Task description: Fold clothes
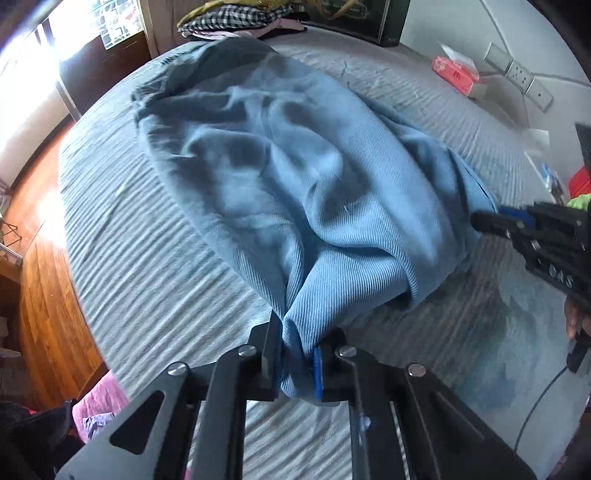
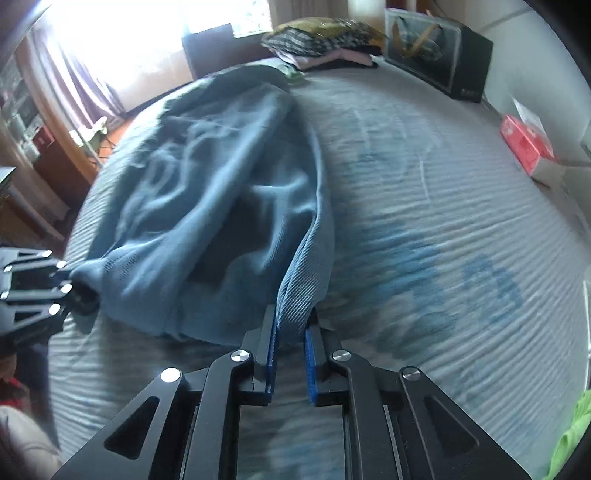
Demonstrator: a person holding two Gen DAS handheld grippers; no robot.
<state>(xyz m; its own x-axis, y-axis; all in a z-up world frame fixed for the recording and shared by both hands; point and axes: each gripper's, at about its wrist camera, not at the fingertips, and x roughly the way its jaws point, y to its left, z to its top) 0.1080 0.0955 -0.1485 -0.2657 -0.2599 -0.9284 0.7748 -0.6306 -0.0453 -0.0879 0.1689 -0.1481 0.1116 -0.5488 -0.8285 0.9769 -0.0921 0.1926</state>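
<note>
You have both jaws clamped on the near edge of the blue ribbed garment: left gripper, right gripper. It lies rumpled on the bed; judging by that, a fold is under way, so keep both corners level.

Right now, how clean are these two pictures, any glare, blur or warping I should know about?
Left wrist view: window blown out at top left, bed bulges from fisheye, blue garment softly motion-blurred, left gripper sharp. Right wrist view: window washed out to white, bed stripes smeared by motion, right gripper crisp, corners darkened by the lens rim.
</note>
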